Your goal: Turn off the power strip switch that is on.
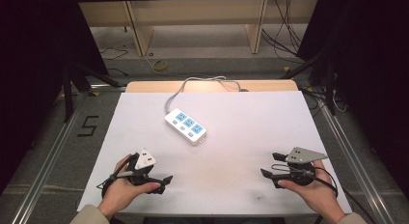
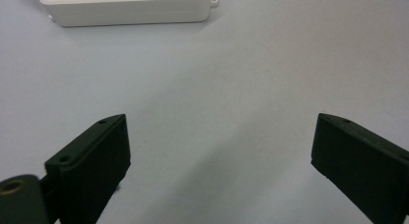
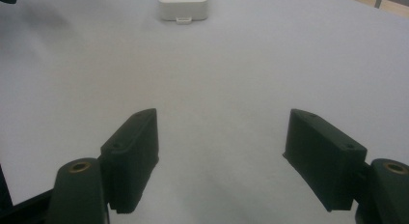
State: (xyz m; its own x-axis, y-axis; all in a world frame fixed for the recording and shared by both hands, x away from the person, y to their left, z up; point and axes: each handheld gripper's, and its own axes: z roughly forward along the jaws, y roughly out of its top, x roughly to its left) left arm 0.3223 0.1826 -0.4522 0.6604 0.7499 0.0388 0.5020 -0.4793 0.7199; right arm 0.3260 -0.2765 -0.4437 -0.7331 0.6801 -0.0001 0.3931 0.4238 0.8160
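A white power strip (image 1: 185,126) with blue sockets lies on the white table sheet (image 1: 251,122), its grey cable (image 1: 193,84) running off the far edge. My left gripper (image 1: 165,181) rests near the front left, held in a hand, jaws wide apart and empty. The strip's long side (image 2: 128,9) lies ahead of it at the top of the left gripper view. My right gripper (image 1: 270,166) sits near the front right, also open with nothing between its jaws. Its view faces the strip's short end (image 3: 184,6) far ahead.
The wooden table edge (image 1: 212,85) shows beyond the sheet. Metal rails (image 1: 347,151) flank the table on both sides. Loose cables (image 1: 284,35) and wooden shelving (image 1: 193,21) lie on the floor behind.
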